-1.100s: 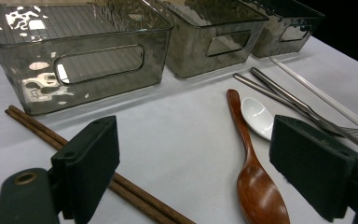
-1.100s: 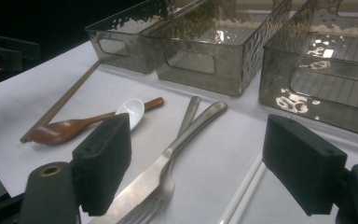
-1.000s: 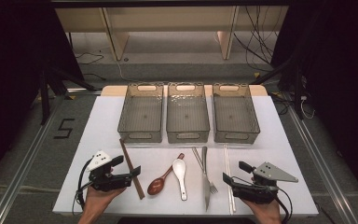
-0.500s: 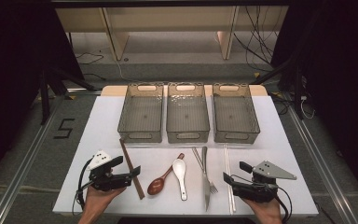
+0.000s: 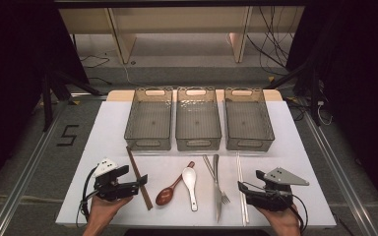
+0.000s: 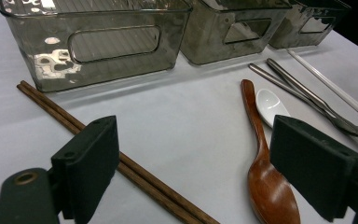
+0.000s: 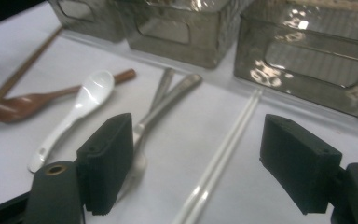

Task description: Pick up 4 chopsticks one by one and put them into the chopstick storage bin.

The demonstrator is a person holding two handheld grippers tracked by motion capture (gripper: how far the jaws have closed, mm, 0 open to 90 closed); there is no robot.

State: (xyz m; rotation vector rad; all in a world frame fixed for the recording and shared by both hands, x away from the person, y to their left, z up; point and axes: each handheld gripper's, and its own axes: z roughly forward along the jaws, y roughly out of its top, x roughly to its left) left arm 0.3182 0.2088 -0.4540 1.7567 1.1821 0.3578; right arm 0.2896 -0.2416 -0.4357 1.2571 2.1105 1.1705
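Left gripper [image 5: 142, 181]: black body with a white angular top plate and a black cable looping from its rear. Right gripper [image 5: 241, 188]: black body under a grey three-cornered plate, cable trailing likewise. Each carries two thick, black, rectangular jaw pads [image 6: 91, 156] (matte, foam-like), with a brass-ringed hole in the mount [image 7: 56, 169].

A middle bin [image 5: 198, 143] of smoky clear plastic stands on the white table [image 5: 295, 147], with a left bin [image 5: 148, 144] and a right bin [image 5: 250, 143] just beside it. A white ceramic spoon [image 5: 190, 182] lies in front of the middle bin, apart from it.
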